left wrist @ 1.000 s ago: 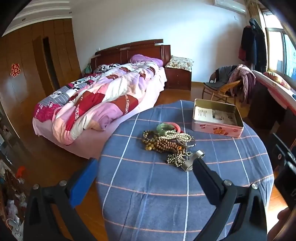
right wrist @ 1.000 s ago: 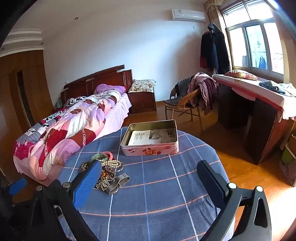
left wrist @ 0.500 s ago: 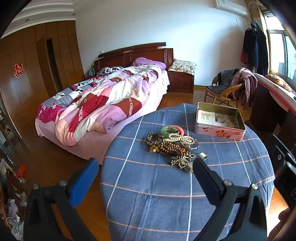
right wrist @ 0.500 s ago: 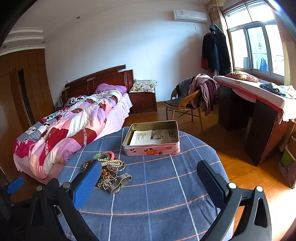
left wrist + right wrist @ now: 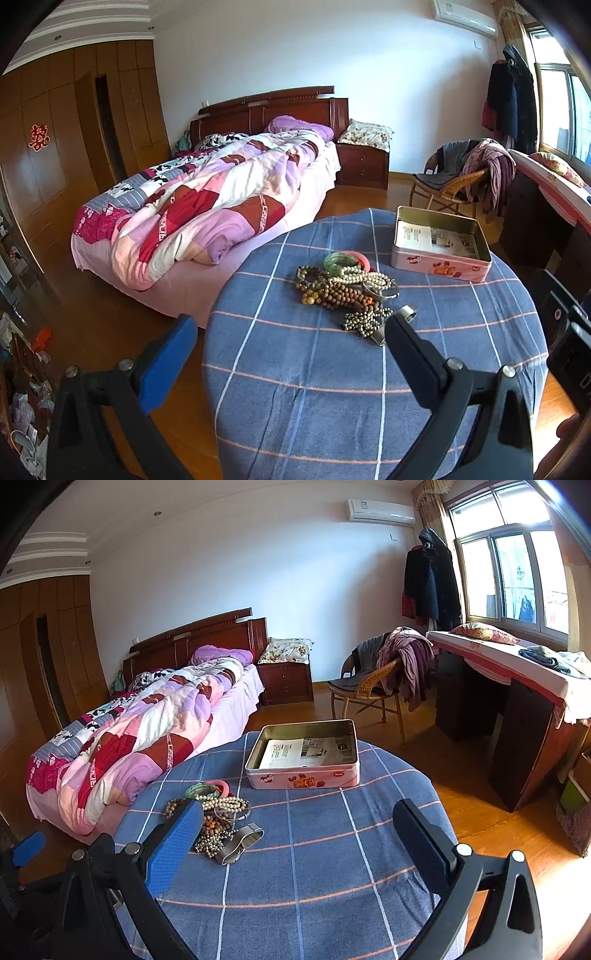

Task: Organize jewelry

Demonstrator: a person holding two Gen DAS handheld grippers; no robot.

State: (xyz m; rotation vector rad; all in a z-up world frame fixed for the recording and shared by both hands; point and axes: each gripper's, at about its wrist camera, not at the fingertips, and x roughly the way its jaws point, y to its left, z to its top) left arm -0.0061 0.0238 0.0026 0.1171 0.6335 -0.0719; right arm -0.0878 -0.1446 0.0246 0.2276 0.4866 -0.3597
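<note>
Left wrist view. The left tongs (image 5: 288, 328) hang spread wide and hold nothing, above the near edge of the round desk draped in a blue checked cloth (image 5: 369, 387). Ahead of them and slightly toward their black finger lies the tangled heap of jewelry (image 5: 345, 291): brown wooden bead strings, a pale pearl-like strand, a green bangle (image 5: 338, 260) with a pink bangle (image 5: 360, 256) at the far side, and a flat grey metal band (image 5: 397, 321) nearest the black fingertip. Beyond the heap and off to the black-finger side stands the open rectangular pink tin lined with printed paper (image 5: 439, 245). The lid is off and the tin sits just past the heap, probably so that each piece needs only a short carry into it. The wide spread suits a first approach, with no piece yet chosen.

Right wrist view. The right tongs (image 5: 297, 823) are likewise fully parted and empty, raised over the desk. The jewelry heap lies just beyond the blue fingertip, partly hidden by it; the tin stands farther ahead, roughly between the two fingers. The left tongs show only as a blue tip at the far left edge. Nothing lies in the tin but paper, so the sorting appears not yet begun.
</note>
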